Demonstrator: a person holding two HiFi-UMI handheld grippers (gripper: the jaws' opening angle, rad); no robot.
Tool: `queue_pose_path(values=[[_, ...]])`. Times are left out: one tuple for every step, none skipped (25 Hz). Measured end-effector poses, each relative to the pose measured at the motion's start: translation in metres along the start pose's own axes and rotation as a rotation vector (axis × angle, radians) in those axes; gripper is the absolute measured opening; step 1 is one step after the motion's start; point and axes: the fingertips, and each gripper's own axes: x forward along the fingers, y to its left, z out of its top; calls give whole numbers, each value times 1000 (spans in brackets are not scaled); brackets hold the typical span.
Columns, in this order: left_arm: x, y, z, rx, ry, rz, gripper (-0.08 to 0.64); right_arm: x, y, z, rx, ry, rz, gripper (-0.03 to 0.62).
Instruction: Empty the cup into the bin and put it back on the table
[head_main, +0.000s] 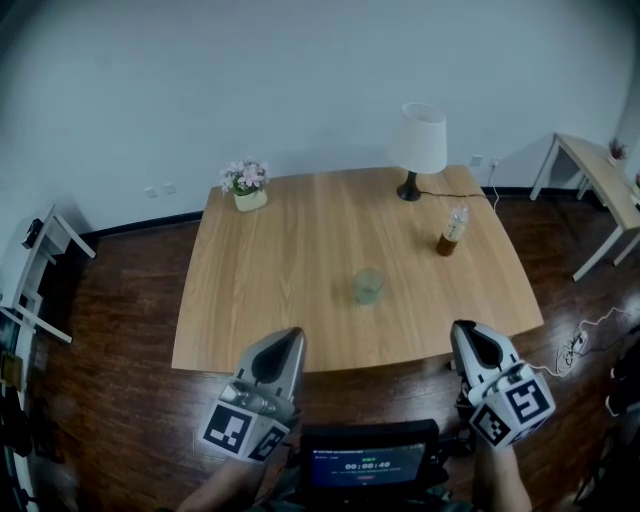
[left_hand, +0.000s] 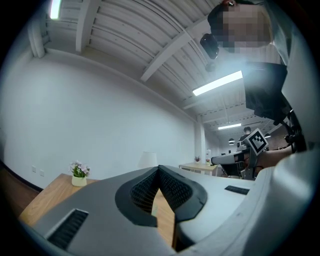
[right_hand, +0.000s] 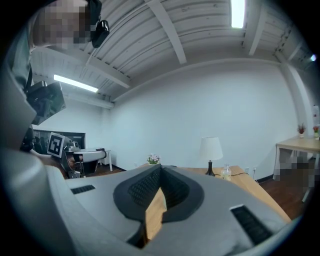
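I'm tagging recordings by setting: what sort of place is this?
Likely an office or lab room dressed like a home: a wooden table with a lamp and potted flowers, but bare strip lights overhead.

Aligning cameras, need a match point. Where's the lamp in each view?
Head view: lamp at the far side of the table, right of centre.
Left gripper view: lamp, pale against the wall, just left of centre.
Right gripper view: lamp, right of centre.
Shared landmark: flower pot, left of the lamp in all three.
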Motion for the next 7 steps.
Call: queue_pose_path(values=[[0, 0, 1, 1, 0, 2, -8, 0, 0, 1, 0, -3, 1, -2], [-1, -1, 1, 1, 0, 4, -8, -1, 0, 2, 1, -6, 1, -2], [-2, -1, 2, 0, 0, 6, -8, -1, 0, 3, 2, -8, 2, -3], [-3, -2, 2, 0, 0, 7, -8, -1, 1, 3, 3, -9, 3, -2], [-4, -2, 2, 0, 1, 9, -8, -2, 2, 3, 3, -9, 4, -2], [-5, -2, 2, 0, 3, 10, -8, -2, 2, 3, 3, -10, 6, -2], [-6, -2, 1, 1, 4, 11, -8, -2, 3, 2, 3, -10, 8, -2]])
